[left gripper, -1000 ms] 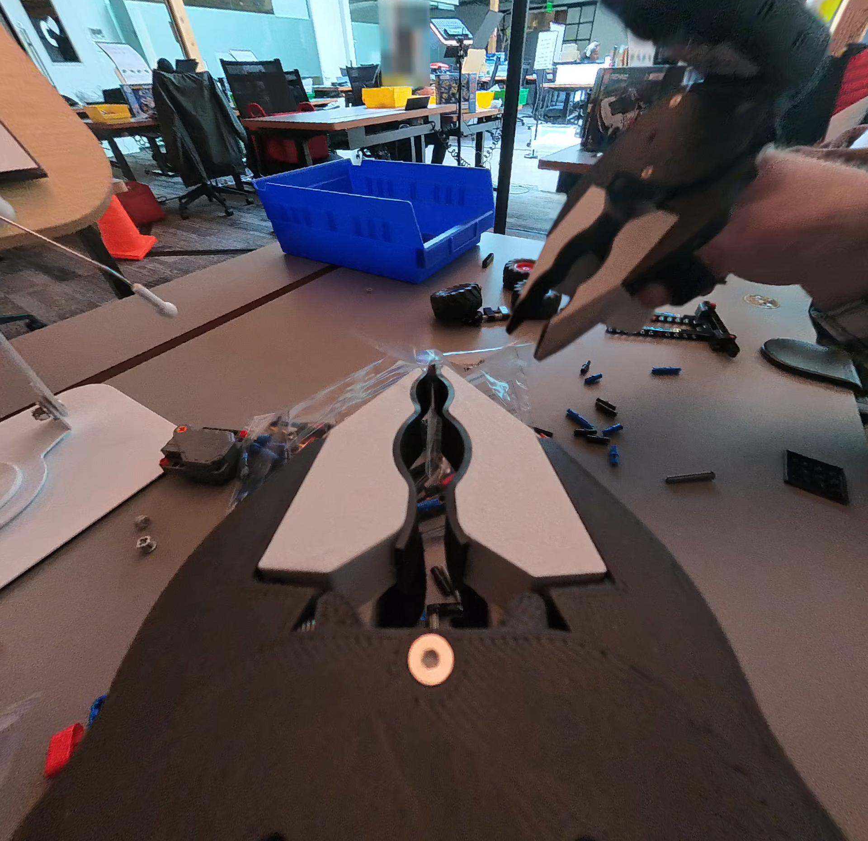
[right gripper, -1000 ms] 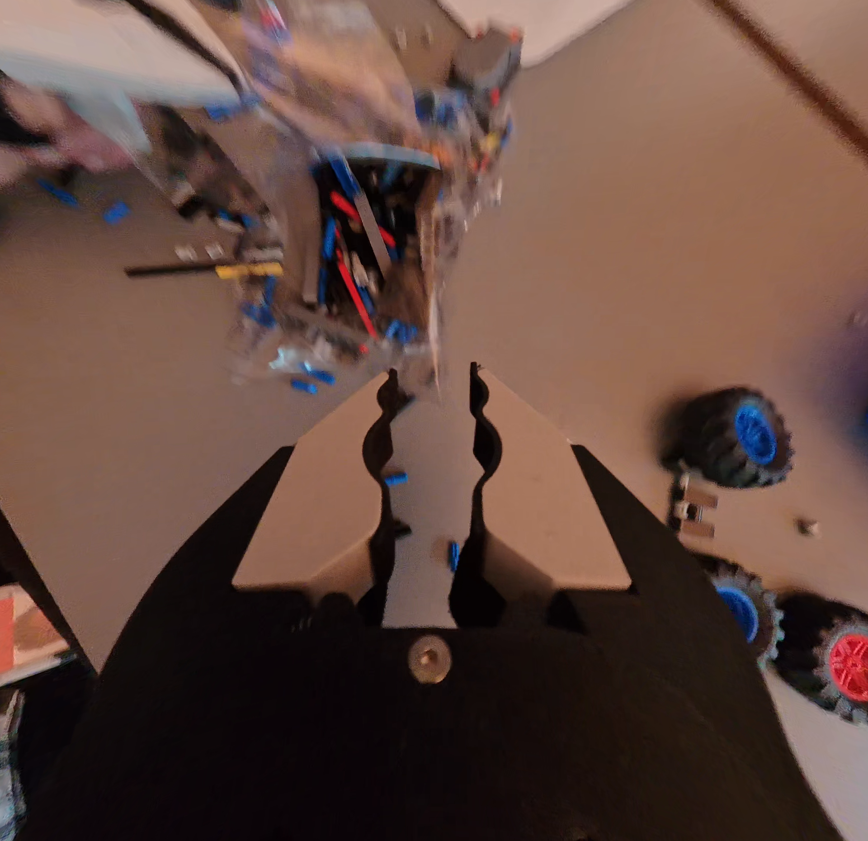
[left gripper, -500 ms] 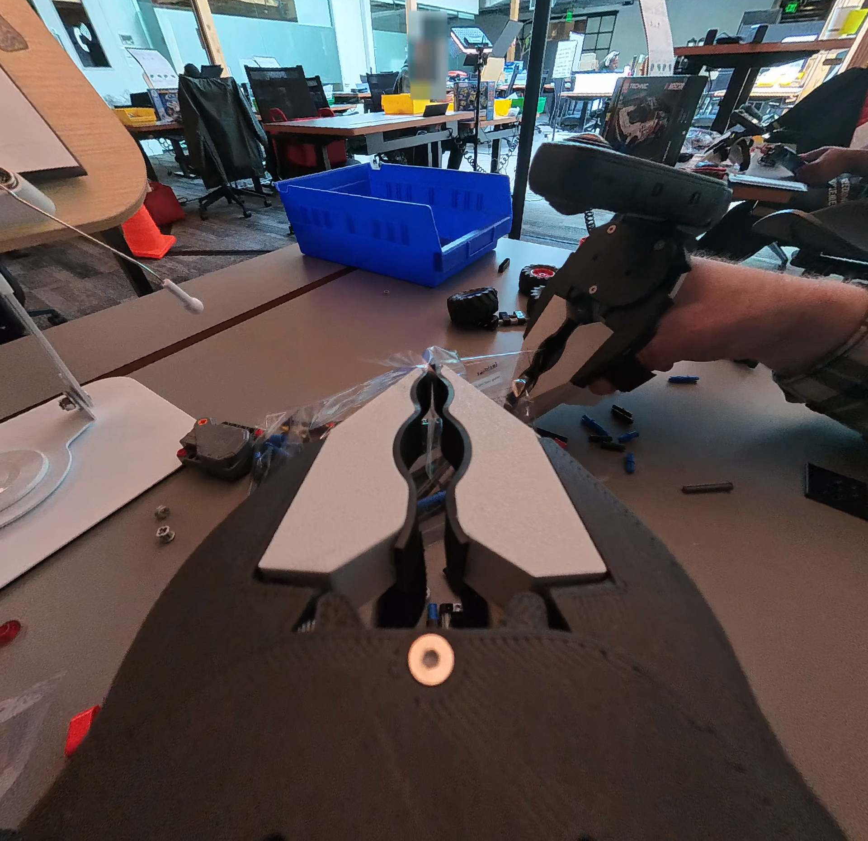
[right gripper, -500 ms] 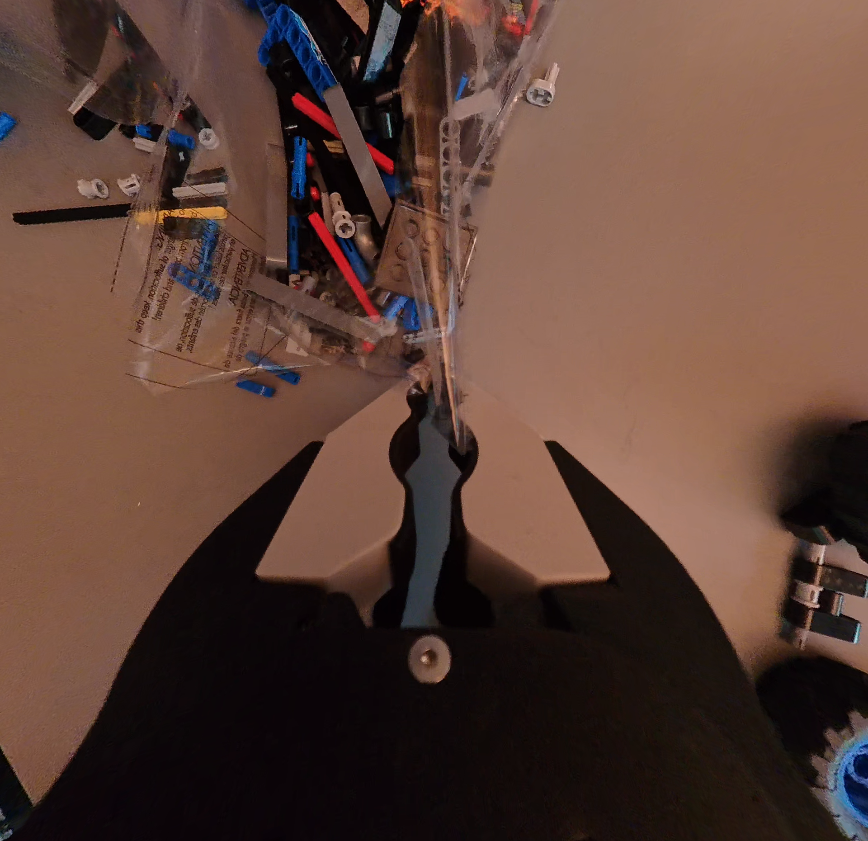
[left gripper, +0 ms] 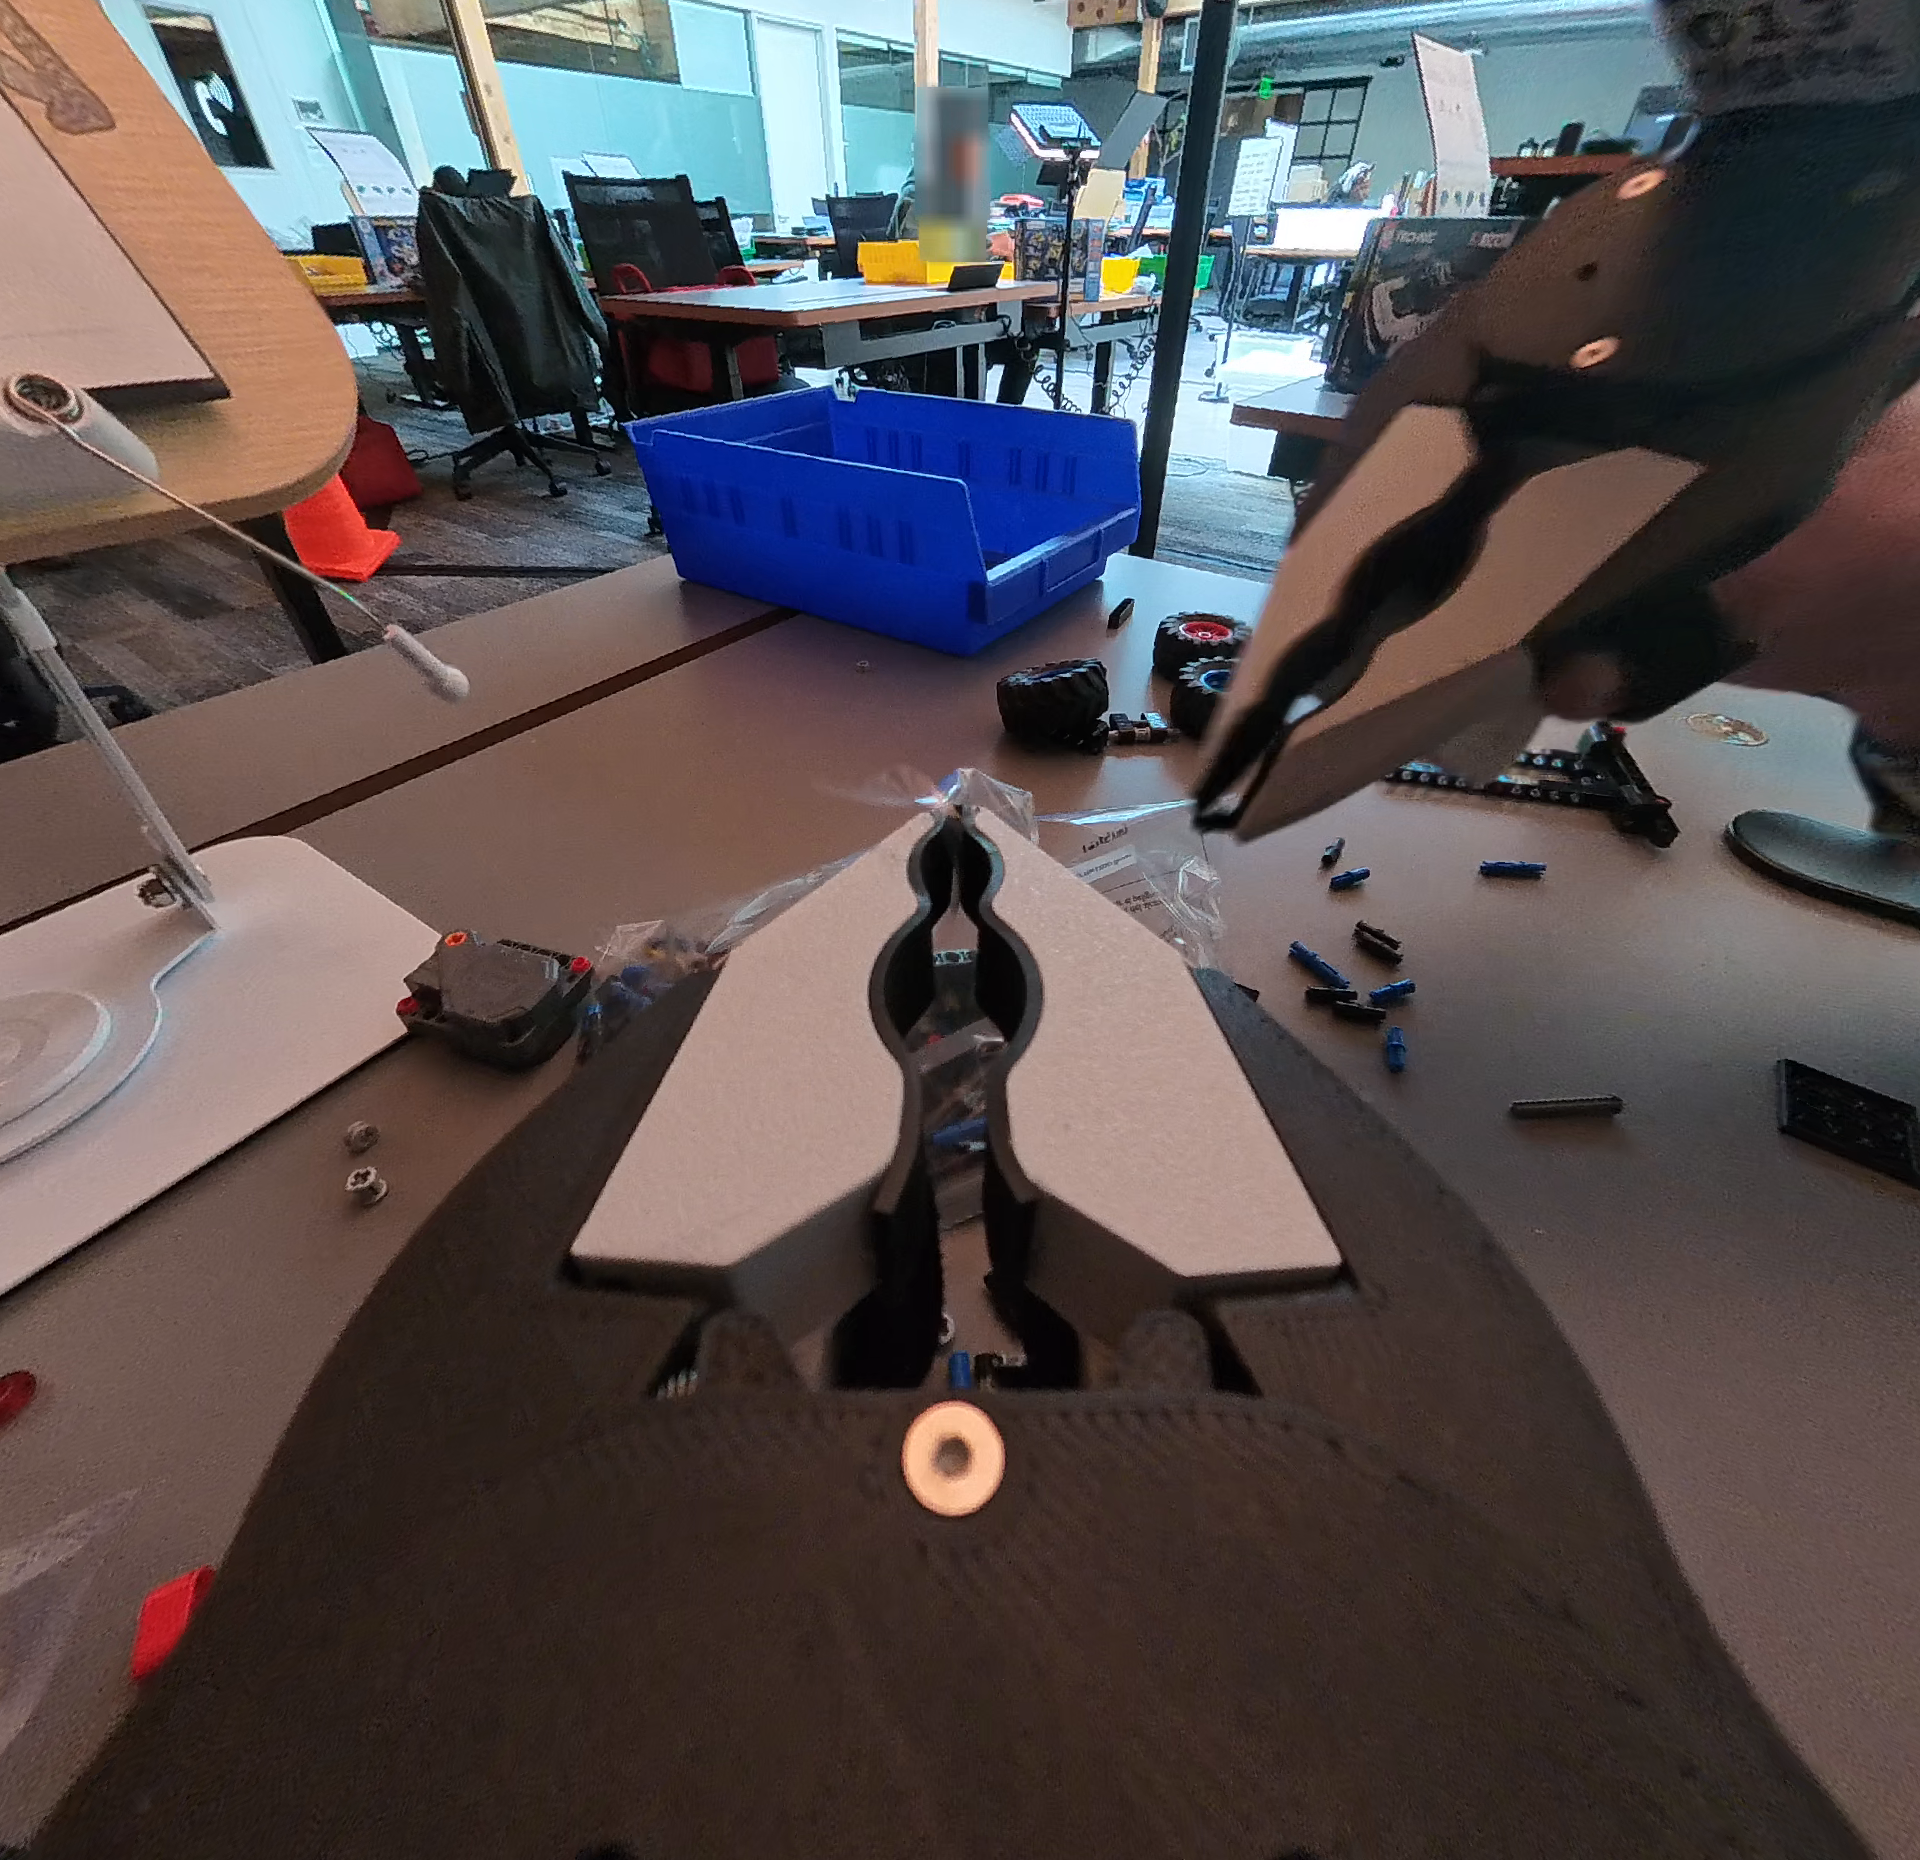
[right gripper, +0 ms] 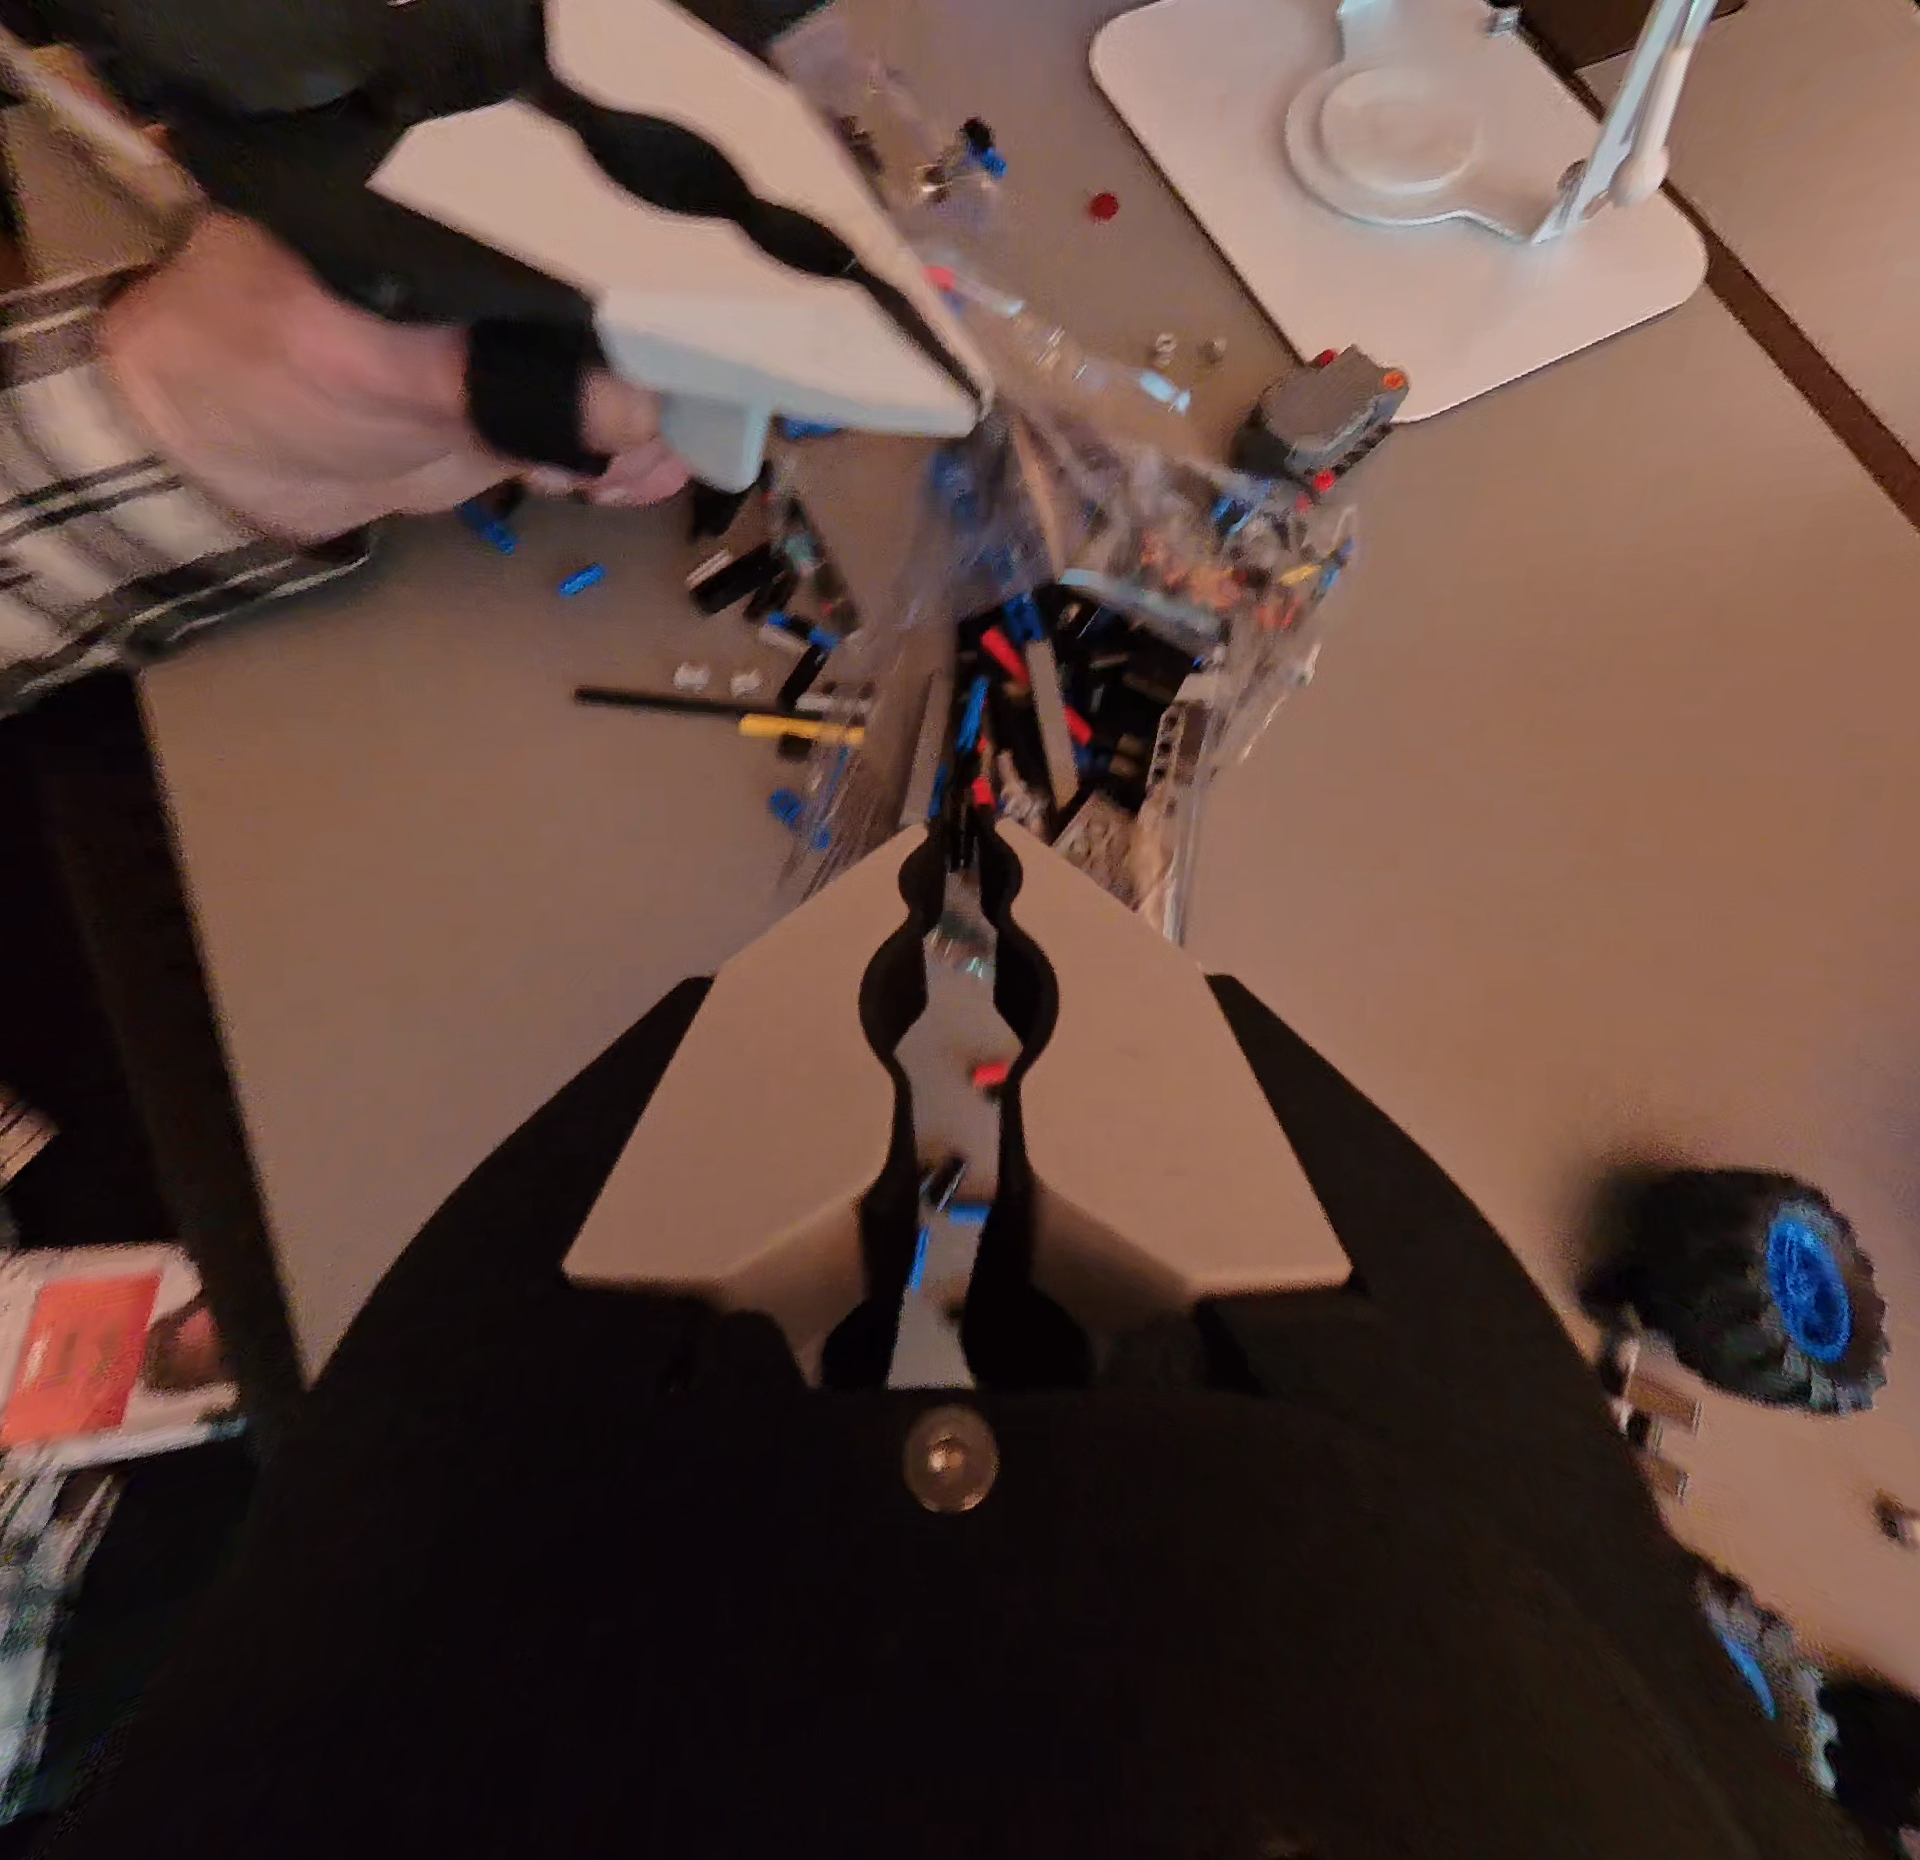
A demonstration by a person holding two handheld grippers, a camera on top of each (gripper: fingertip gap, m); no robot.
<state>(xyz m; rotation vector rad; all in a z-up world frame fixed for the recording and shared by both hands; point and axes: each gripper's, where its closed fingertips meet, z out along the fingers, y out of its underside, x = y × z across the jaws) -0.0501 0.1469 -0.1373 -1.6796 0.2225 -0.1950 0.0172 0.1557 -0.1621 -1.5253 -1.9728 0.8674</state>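
Observation:
A clear plastic bag (left gripper: 1132, 875) of small red, blue and black building parts lies on the grey table. My left gripper (left gripper: 954, 823) is shut on the bag's film at its tip. My right gripper (right gripper: 961, 844) is shut on another edge of the same bag (right gripper: 1091, 563) and holds it up, so the film stretches between the two grippers. In the left wrist view the right gripper (left gripper: 1226, 808) hangs above and to the right of the bag. In the right wrist view the left gripper (right gripper: 971, 408) shows at upper left, held by a hand. That view is blurred.
A blue bin (left gripper: 883, 522) stands at the back. Black toy wheels (left gripper: 1051, 698) lie in front of it, one with a blue hub (right gripper: 1756, 1291). A dark grey block (left gripper: 488, 989) sits by a white stand base (left gripper: 208, 1000). Loose blue and black pins (left gripper: 1351, 979) and a black plate (left gripper: 1849, 1119) lie to the right. The left gripper's tips are roughly 8 cm from the right gripper's.
My right gripper was open, came down and shut on the bag's edge, then rose and pulled back with it. My left gripper stayed shut on the bag.

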